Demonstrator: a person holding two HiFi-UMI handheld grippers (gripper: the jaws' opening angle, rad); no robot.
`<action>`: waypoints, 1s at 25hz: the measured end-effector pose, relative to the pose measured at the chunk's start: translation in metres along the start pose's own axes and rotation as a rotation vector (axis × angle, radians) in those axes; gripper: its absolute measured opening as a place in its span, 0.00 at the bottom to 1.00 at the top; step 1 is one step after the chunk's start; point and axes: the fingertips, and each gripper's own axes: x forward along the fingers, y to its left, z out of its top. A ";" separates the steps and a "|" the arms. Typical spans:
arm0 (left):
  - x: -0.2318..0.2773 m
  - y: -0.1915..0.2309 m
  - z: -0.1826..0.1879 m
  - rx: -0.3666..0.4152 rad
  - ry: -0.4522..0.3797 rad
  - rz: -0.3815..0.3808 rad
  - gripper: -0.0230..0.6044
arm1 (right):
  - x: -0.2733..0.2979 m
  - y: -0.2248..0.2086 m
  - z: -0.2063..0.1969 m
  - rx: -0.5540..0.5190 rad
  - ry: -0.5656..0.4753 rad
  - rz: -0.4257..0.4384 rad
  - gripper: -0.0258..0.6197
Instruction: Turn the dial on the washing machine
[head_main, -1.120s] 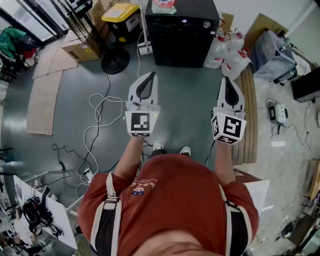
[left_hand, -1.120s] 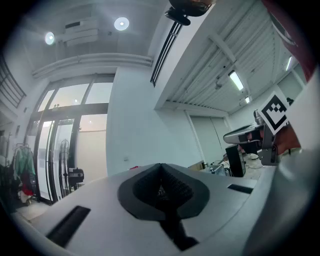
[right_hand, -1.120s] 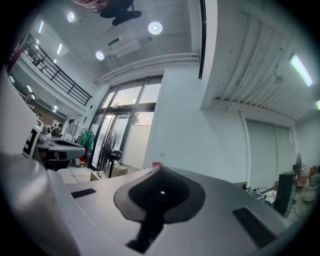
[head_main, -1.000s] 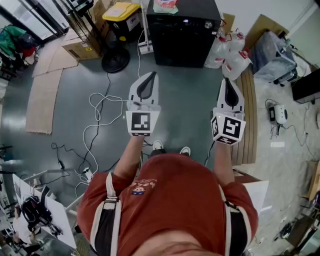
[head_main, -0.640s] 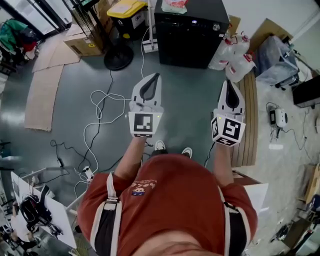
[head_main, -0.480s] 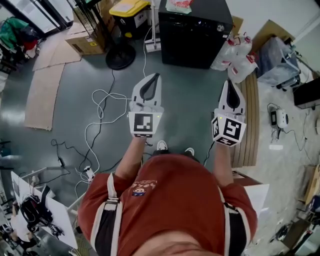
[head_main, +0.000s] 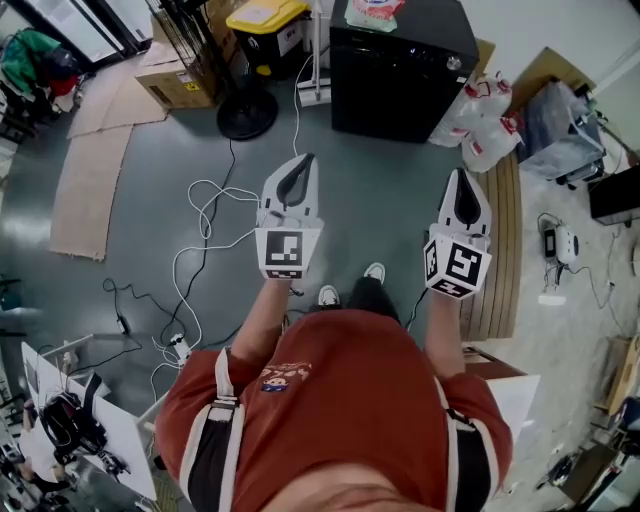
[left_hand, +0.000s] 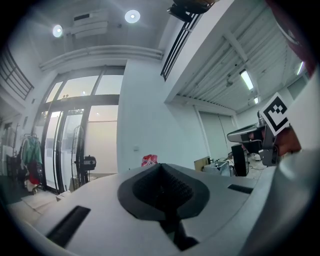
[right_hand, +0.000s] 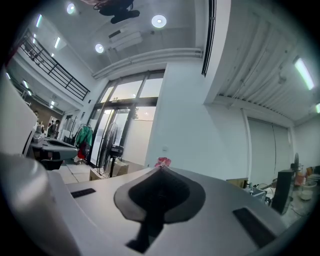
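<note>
Task status: not started. You hold the left gripper (head_main: 299, 165) and the right gripper (head_main: 463, 180) level in front of you, well apart from each other, both pointing toward the far wall. Each has its jaws pressed fully together with nothing between them. Beyond them lies open floor, with a loose white cable (head_main: 205, 225) to the left. The washing machine (head_main: 395, 75) stands at the far end, black and well apart from both grippers. Its dial (head_main: 453, 63) sits at the far right corner of the top panel; neither gripper is near it. Remaining steps, as judged: close the gap, open one gripper's jaws, seat them on the dial and rotate.

Count, near to far: two grippers; one cable run; one fan base (head_main: 247, 113); one washing machine with one dial; one packet (head_main: 373, 10) on its top; one yellow-lidded bin (head_main: 265, 20). The plastic jugs (head_main: 480, 115) right of the machine appear to number two or three; they overlap too much for a firm count.
</note>
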 end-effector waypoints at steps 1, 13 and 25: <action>0.005 0.000 -0.001 0.003 0.003 -0.001 0.05 | 0.005 -0.003 -0.001 0.007 -0.002 -0.003 0.05; 0.101 -0.006 0.003 0.033 -0.004 0.008 0.05 | 0.093 -0.049 -0.013 0.040 -0.015 0.009 0.05; 0.227 -0.032 0.007 0.043 -0.001 0.046 0.05 | 0.206 -0.128 -0.036 0.067 -0.003 0.056 0.05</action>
